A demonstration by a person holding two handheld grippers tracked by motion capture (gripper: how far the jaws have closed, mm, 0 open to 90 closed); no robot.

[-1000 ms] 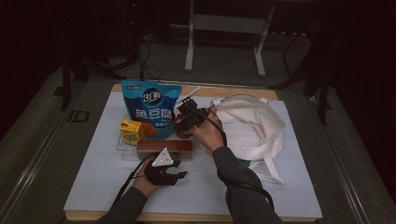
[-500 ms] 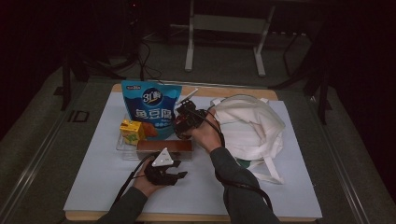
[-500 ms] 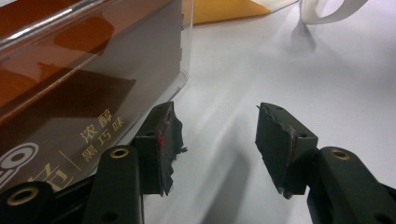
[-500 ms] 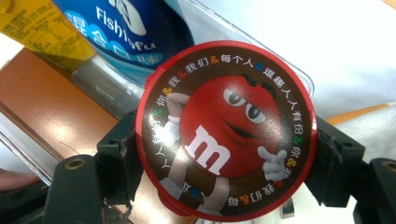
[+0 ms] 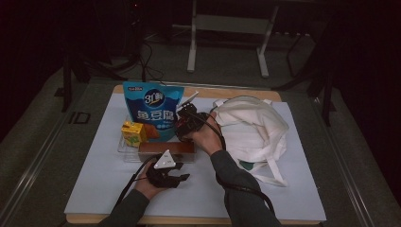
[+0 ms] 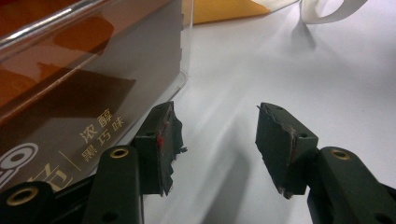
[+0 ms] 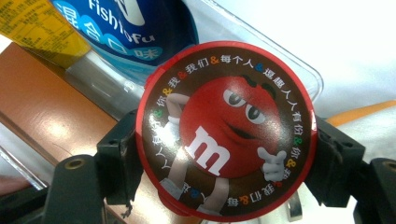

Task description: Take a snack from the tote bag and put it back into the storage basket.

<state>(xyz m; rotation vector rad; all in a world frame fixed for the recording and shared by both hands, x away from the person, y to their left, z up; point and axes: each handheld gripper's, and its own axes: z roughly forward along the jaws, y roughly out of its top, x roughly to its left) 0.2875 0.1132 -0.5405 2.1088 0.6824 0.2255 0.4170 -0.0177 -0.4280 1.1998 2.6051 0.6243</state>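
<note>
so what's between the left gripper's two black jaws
Nothing: in the left gripper view, bare white table shows between the open left gripper, beside the clear plastic tray.

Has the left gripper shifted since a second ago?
No. In the high view the left gripper sits at the same spot just below the clear tray, jaws open.

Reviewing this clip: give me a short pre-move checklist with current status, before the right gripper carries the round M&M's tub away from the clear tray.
1. Right gripper clamped on the M&M's tub from both sides: ok.
2. Tub lid seated and closed: ok, as far as the right gripper view shows.
3. Tub lifted clear of the clear tray: cannot tell; the hand hides it in the high view.
4. Left gripper open with nothing between the jaws: ok.
5. Left gripper clear of the tray wall: cannot tell; one jaw sits right beside it.
6. White bag mouth open to receive: cannot tell.
</note>
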